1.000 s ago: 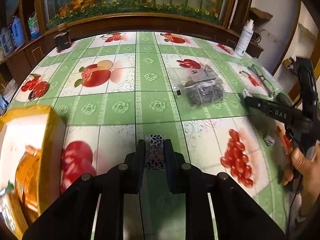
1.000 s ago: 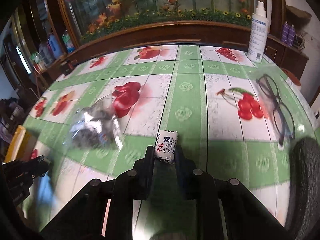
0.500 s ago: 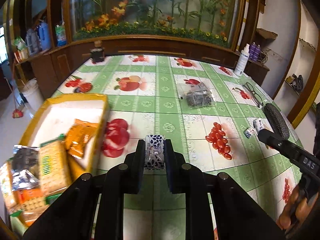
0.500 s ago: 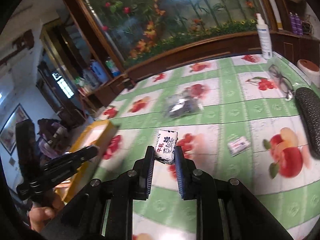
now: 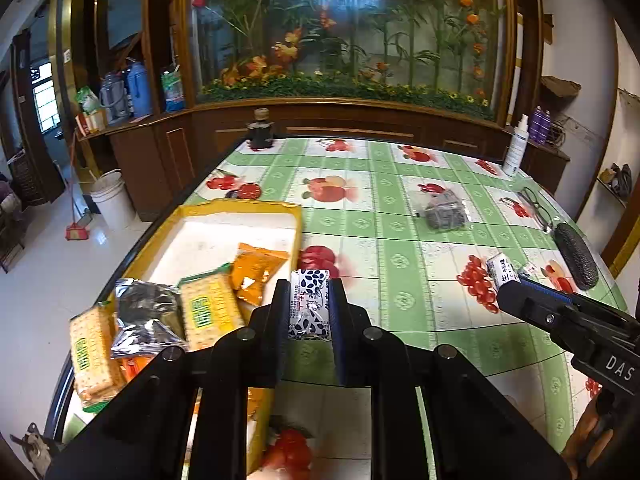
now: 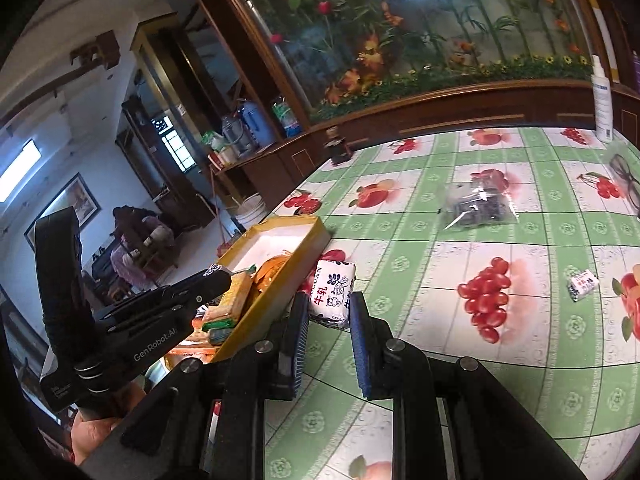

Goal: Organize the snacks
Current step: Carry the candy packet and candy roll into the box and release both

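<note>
My left gripper [image 5: 309, 300] is shut on a white and blue wrapped candy [image 5: 309, 304], held above the table by the right rim of the yellow box [image 5: 240, 206]. The box holds cracker packs [image 5: 206, 312], an orange packet [image 5: 256, 266] and a silver bag [image 5: 146, 316]. My right gripper [image 6: 326, 304] is shut on a second white candy with red print [image 6: 331, 292], held above the table just right of the box [image 6: 280, 284]. It also shows in the left wrist view [image 5: 502, 276]. One more small candy [image 6: 583, 284] lies on the tablecloth. A clear bag of dark snacks [image 5: 444, 212] lies mid-table.
Green fruit-print tablecloth [image 5: 400, 240] covers the table. Glasses [image 5: 536, 204] and a dark glasses case [image 5: 576, 254] lie at the right. A white spray bottle [image 5: 516, 148] and a dark ink bottle [image 5: 260, 132] stand at the far edge. The table's left edge drops to the floor.
Both grippers have risen and swung left toward the yellow box, each still holding its candy. The box now fills more of both views.
</note>
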